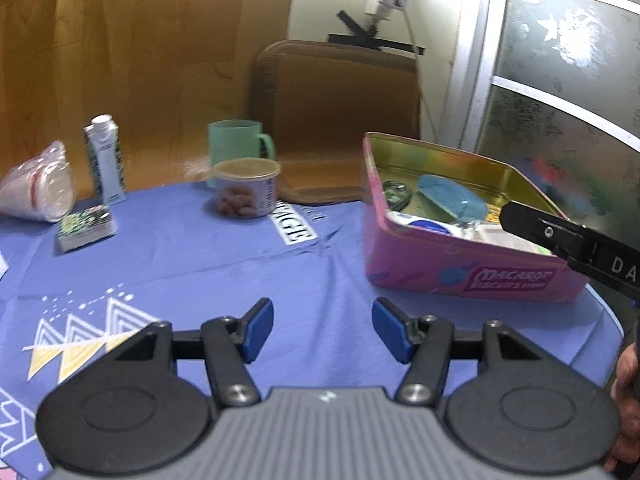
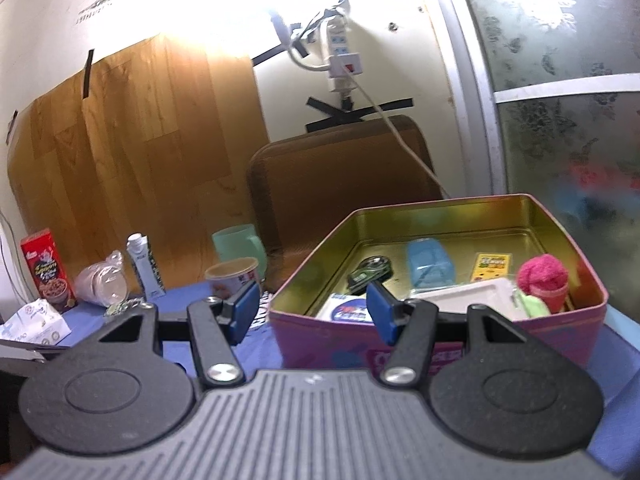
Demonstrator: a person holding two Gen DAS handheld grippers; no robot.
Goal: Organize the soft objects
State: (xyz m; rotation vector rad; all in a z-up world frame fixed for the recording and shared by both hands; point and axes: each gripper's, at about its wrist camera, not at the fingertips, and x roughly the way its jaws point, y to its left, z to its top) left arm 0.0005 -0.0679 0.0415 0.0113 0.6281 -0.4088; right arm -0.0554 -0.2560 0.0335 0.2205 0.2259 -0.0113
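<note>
Both the left gripper (image 1: 323,330) and the right gripper (image 2: 312,310) are spread and empty. The pink tin (image 1: 424,268), near the table's right edge, already holds a pink sock roll (image 2: 543,280) in its right corner, so sorting looks partly done; what remains is unclear.

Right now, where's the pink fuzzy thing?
In the right wrist view, the pink fuzzy thing sits inside the pink tin, in its near right corner, beside a light green soft piece.
</note>
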